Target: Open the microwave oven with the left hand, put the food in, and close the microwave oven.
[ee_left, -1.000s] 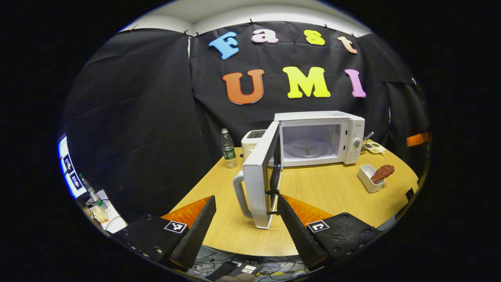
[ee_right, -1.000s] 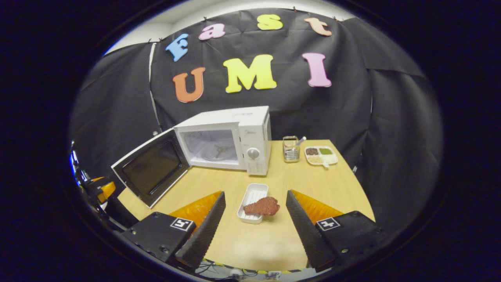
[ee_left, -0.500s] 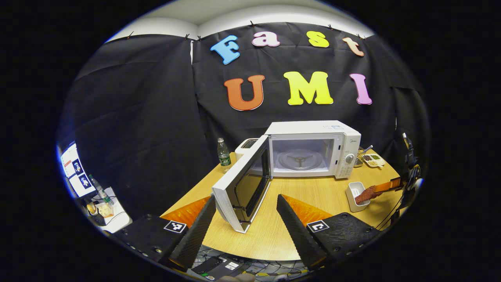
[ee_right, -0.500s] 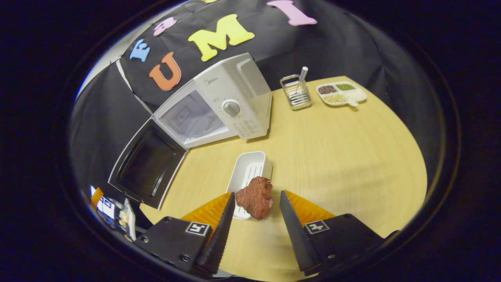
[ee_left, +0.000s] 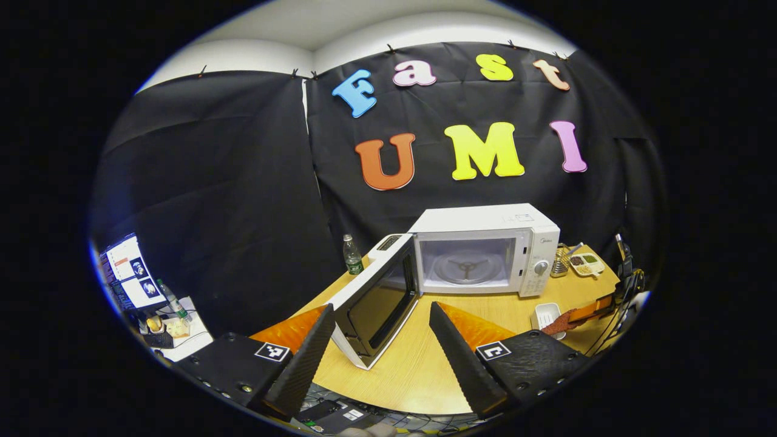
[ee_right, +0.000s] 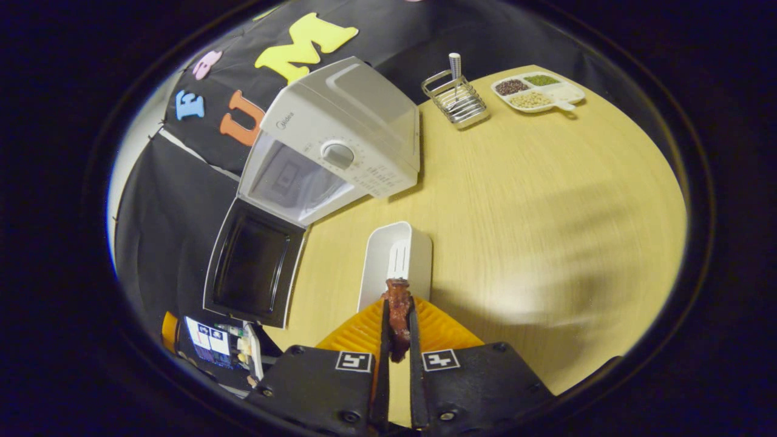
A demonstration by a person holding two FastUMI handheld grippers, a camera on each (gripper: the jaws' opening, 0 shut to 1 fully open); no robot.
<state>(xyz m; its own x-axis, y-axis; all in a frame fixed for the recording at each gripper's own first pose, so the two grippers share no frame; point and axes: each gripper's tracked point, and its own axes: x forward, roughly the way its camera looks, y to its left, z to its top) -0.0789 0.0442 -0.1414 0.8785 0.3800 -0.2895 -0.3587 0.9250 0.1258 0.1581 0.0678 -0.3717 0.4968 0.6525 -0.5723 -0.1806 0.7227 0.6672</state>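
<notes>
A piece of reddish-brown meat (ee_right: 397, 318) sits pinched between the two black fingers of the right gripper (ee_right: 397, 358), both pads pressing its sides, directly above the near end of a white rectangular dish (ee_right: 394, 264) on the round wooden table (ee_right: 546, 200). Beyond the dish, the white microwave oven (ee_right: 331, 142) stands with its door (ee_right: 255, 270) swung wide and its turntable (ee_left: 466, 267) bare. The left gripper (ee_left: 382, 343) hovers near the table's edge, jaws spread wide around nothing, the open door just ahead of them.
</notes>
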